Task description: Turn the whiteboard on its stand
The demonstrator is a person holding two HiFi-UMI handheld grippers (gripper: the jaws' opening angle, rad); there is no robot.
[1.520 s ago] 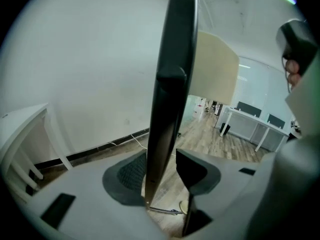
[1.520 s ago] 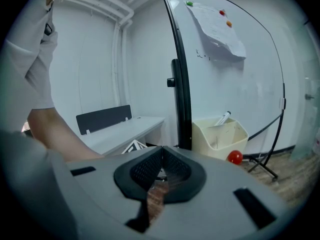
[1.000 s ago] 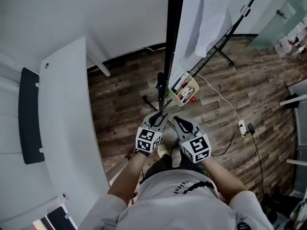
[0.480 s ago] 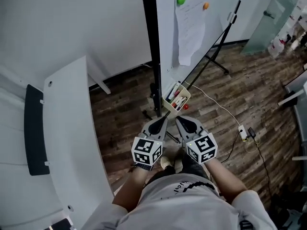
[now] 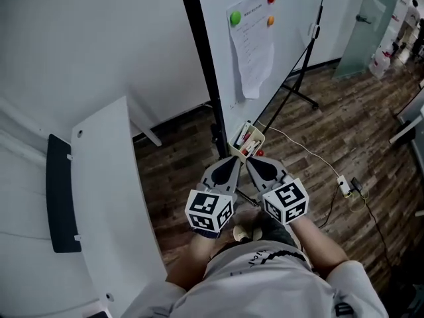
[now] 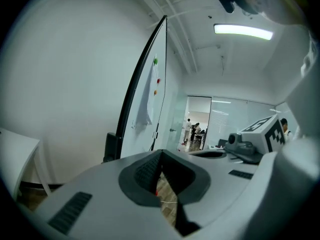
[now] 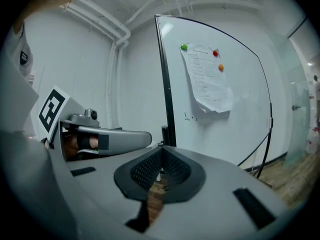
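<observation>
The whiteboard (image 5: pixel 298 18) stands upright in its black frame (image 5: pixel 199 65), seen nearly edge-on in the left gripper view (image 6: pixel 140 79) and face-on in the right gripper view (image 7: pixel 235 124). A paper sheet (image 5: pixel 252 42) hangs on it under coloured magnets. A small tray of markers (image 5: pixel 246 140) sits at its lower edge. My left gripper (image 5: pixel 233 159) and right gripper (image 5: pixel 250 161) are held side by side just short of the tray and frame. Both are shut with nothing between the jaws and touch nothing.
A white desk (image 5: pixel 106 177) with a dark panel (image 5: pixel 63 197) runs along the left. The stand's black legs (image 5: pixel 301 78) spread over the wood floor. A power strip with a cable (image 5: pixel 344 185) lies at the right. A glass door (image 5: pixel 364 32) is behind; people (image 6: pixel 192 131) stand far off.
The head view has tipped upward, so more of the board's face, the paper and the magnets show. Both grippers have stayed together in front of the tray.
</observation>
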